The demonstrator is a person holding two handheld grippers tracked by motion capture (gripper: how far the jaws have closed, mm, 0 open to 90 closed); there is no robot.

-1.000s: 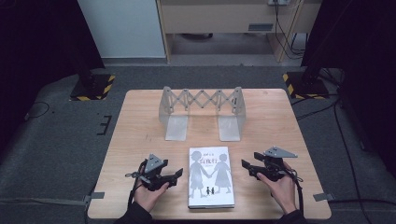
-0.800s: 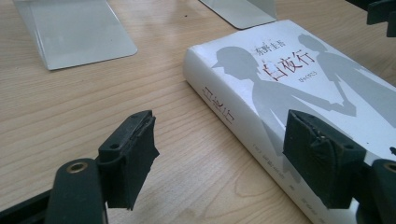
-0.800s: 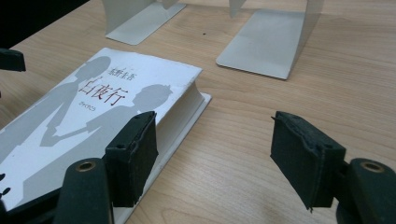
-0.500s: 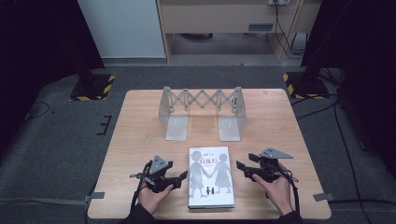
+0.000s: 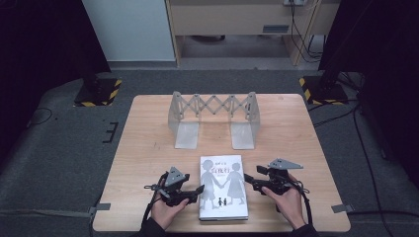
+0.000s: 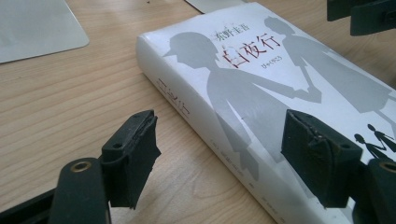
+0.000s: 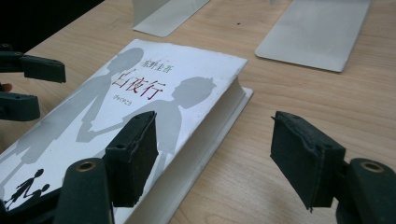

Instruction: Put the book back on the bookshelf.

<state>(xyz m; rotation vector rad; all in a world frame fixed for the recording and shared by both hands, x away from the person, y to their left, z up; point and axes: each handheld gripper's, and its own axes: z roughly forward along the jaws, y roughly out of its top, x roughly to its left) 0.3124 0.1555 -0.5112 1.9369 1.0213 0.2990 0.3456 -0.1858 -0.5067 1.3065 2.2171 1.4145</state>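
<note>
So your white book is lying flat, cover up, at the near edge of the wooden table, with the metal accordion book rack standing well behind it. Your left gripper sits right at the book's left side, the spine side. Its jaws have just been closing a little but they're still apart, one over the cover and one over the bare wood, not pressing on anything. Your right gripper is at the book's right side, by the page edge. Its jaws are spread wide too, one hanging over the cover and the other out over the table, nothing pinched between them.
</note>
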